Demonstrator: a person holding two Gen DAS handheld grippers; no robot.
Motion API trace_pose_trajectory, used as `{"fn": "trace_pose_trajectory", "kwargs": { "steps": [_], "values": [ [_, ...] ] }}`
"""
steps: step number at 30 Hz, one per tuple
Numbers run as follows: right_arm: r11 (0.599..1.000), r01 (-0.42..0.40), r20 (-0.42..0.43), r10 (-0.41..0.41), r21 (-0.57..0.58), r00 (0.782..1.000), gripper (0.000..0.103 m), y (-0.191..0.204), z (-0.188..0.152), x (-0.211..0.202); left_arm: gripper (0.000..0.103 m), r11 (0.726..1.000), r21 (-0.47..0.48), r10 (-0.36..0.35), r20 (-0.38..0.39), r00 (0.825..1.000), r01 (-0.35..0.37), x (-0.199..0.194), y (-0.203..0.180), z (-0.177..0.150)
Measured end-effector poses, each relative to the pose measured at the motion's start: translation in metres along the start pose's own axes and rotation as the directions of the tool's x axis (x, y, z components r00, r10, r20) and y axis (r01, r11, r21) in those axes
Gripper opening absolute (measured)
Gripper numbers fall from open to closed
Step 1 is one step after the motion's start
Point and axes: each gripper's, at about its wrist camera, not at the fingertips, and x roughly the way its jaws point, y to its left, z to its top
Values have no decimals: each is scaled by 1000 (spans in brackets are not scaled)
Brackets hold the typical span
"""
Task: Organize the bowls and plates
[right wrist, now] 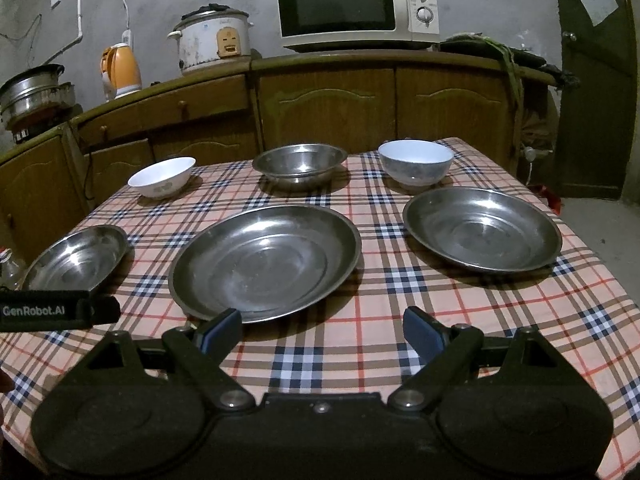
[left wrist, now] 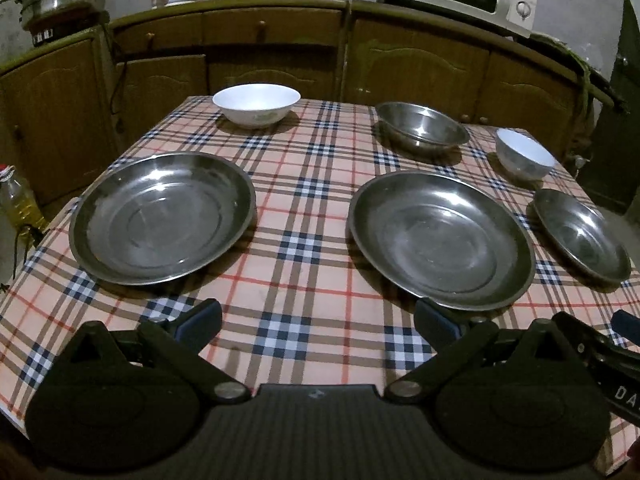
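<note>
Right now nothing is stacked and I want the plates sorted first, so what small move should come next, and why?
Probably ease the right claw forward to the near rim of the middle plate. Both claws are open and empty, that rim lies just ahead of its left finger, and the plates sit apart on the tablecloth.

Plaid tablecloth (right wrist: 360,320) is lying directly beneath the fingers. Wooden cabinets (right wrist: 328,112) are standing far ahead. Microwave (right wrist: 356,8) is sitting up ahead; rice cooker (right wrist: 212,42), orange kettle (right wrist: 120,70), steel pot (right wrist: 34,90) are sitting ahead-left.
</note>
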Motion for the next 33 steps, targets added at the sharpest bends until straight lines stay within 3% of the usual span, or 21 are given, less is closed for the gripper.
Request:
{"fn": "trace_pose_trajectory", "kwargs": {
  "steps": [33],
  "values": [
    [998,56,-17,-56,-9,998,103,-38,28,67,103,996,93,9,-29,1000,-6,55,-25,35]
  ]
}}
